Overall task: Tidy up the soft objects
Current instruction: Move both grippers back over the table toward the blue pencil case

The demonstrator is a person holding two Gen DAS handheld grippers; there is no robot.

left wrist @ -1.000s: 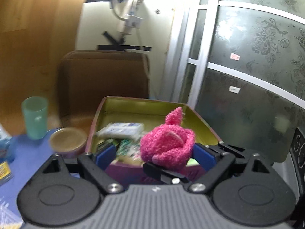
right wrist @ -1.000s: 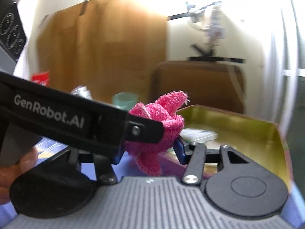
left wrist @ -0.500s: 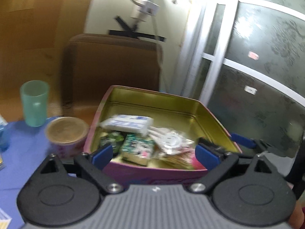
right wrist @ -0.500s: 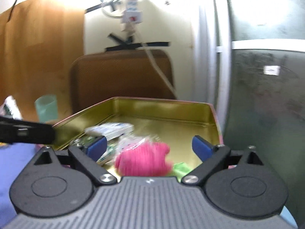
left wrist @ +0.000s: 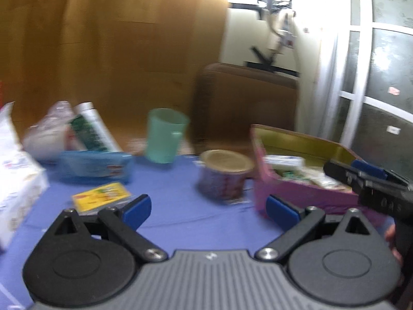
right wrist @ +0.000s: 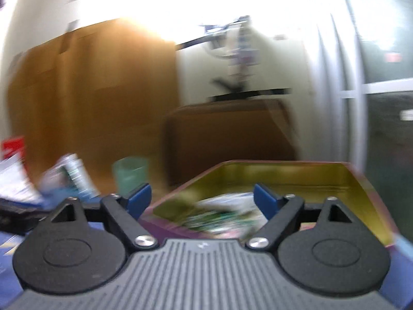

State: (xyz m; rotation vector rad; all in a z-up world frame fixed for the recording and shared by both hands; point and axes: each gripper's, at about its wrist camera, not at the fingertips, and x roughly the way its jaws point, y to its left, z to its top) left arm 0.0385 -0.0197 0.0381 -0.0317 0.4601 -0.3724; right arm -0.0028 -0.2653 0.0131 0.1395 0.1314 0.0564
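My left gripper (left wrist: 209,210) hangs over the blue tablecloth (left wrist: 167,180), its jaws opening with nothing between the blue pads. To its right stands the pink tin box (left wrist: 296,193) with a gold inside, holding packets. My right gripper's finger (left wrist: 371,180) reaches over the box's near corner. In the right wrist view my right gripper (right wrist: 202,199) faces the same box (right wrist: 284,178). Its jaws are closing and nothing is between them. The box's contents are blurred, and no pink fluffy piece shows in either view.
A round tin can (left wrist: 224,173) stands just left of the box, with a green cup (left wrist: 165,134) behind it. Further left lie a blue wipes pack (left wrist: 95,162), a yellow packet (left wrist: 102,199), a tube (left wrist: 90,129) and a white tissue pack (left wrist: 15,180). A brown chair (left wrist: 245,103) stands behind.
The pink fluffy piece, held between both grippers a second ago, dropped into the tin and is now out of sight. My left gripper swung left towards the table clutter.
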